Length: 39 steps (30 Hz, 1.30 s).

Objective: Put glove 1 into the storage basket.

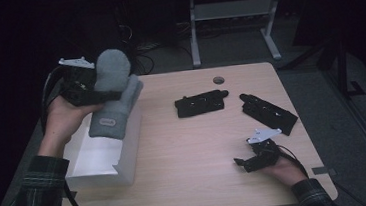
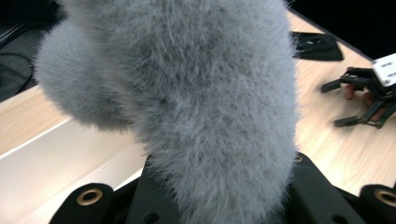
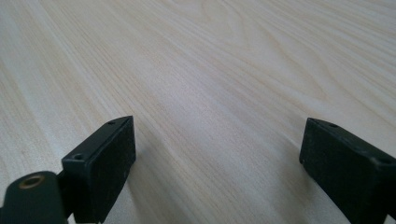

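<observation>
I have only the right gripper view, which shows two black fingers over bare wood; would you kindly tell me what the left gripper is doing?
Observer: In the high view, the left gripper is raised above the table's left side, shut on a fluffy grey mitten.
Operator: Thank you. Is there anything beneath that mitten?
Observer: Yes, an open white box sits on the table under it.
Operator: Understood. Is anything lying near my right gripper?
Observer: Two flat black holders lie beyond the right gripper, toward the table's far edge; the gripper is apart from both.
</observation>
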{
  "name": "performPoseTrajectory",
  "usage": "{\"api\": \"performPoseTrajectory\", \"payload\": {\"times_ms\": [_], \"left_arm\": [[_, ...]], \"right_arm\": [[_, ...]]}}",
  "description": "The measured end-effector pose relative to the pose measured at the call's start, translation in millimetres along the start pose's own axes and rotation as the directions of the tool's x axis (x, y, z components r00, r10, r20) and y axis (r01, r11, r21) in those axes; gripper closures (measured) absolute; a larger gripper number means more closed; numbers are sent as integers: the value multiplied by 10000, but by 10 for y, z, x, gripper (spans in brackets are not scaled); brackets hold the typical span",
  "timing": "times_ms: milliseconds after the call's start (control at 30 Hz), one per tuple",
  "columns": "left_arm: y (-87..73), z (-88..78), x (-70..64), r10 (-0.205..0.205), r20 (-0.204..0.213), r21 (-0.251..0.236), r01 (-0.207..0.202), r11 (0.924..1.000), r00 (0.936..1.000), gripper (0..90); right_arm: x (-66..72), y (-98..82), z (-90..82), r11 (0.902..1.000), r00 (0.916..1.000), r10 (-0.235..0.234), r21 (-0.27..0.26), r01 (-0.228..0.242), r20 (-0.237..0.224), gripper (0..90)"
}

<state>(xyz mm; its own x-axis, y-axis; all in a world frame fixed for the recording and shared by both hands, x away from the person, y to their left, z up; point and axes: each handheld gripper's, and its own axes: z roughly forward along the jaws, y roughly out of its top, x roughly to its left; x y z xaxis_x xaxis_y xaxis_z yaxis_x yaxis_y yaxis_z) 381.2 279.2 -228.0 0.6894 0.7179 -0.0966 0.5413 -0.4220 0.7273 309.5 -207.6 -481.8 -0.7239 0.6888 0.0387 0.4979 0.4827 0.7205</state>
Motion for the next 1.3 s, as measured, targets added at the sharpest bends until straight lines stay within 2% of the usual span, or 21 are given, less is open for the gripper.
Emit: {"api": "performPoseTrajectory", "payload": {"times_ms": [33, 133, 167, 267, 400, 600, 667, 733, 900, 1033, 1067, 1100, 1133, 1167, 1300], "left_arm": [[0, 0, 0, 0, 0, 0, 0, 10000, 10000, 709], [-150, -46, 159, -330, -270, 137, 334, 9993, 9991, 709], [-150, -46, 159, -330, -270, 137, 334, 9993, 9991, 709], [-275, -37, 268, -619, -407, 213, 628, 9978, 9973, 709], [-475, 88, 403, -936, -466, 635, 964, 9933, 9945, 709], [-645, 249, 475, -1216, -560, 1099, 1271, 9858, 9910, 708], [-748, 361, 525, -1408, -552, 1424, 1474, 9788, 9885, 707], [-783, 400, 542, -1486, -540, 1453, 1550, 9772, 9874, 707], [-947, 583, 625, -1665, -536, 1955, 1739, 9652, 9846, 706], [-1074, 735, 673, -1851, -589, 2333, 1938, 9529, 9810, 704], [-1134, 801, 701, -1997, -626, 2475, 2090, 9461, 9779, 703], [-1134, 801, 701, -1997, -626, 2475, 2090, 9461, 9779, 702], [-1162, 825, 719, -2008, -622, 2581, 2101, 9430, 9777, 702], [-1196, 860, 727, -2164, -620, 2575, 2251, 9397, 9743, 701], [-1288, 936, 763, -2253, -686, 2884, 2355, 9281, 9719, 697]], "right_arm": [[0, 0, 0, 10000, 10000, 0, 0, 0, 0, 105], [0, 0, 0, 10000, 10000, 3, -1, -3, 2, 105], [0, 0, 0, 10000, 10000, 3, -1, -3, 2, 105], [-1, 1, 2, 10000, 10000, 10, -6, -10, 9, 105], [-1, 2, 3, 10000, 10000, 9, -9, -9, 20, 106], [-2, 2, 2, 10000, 10000, 4, -2, -4, 19, 106], [-2, 1, 2, 10000, 10000, 2, -2, -2, 19, 105], [-2, 1, 2, 10000, 10000, 4, -1, -4, 18, 105], [-2, 1, 2, 10000, 10000, 4, -3, -4, 19, 106], [-2, 2, 2, 10000, 10000, 19, 1, -19, 22, 106], [-2, 2, 2, 10000, 10000, 18, 1, -18, 24, 105], [-2, 2, 3, 10000, 10000, 18, 1, -18, 25, 105], [-2, 2, 3, 10000, 10000, 18, 1, -18, 25, 105], [-2, 2, 3, 10000, 10000, 18, 1, -18, 24, 106], [2, 4, 2, 10000, 10000, 87, 26, -87, 31, 106]]}}
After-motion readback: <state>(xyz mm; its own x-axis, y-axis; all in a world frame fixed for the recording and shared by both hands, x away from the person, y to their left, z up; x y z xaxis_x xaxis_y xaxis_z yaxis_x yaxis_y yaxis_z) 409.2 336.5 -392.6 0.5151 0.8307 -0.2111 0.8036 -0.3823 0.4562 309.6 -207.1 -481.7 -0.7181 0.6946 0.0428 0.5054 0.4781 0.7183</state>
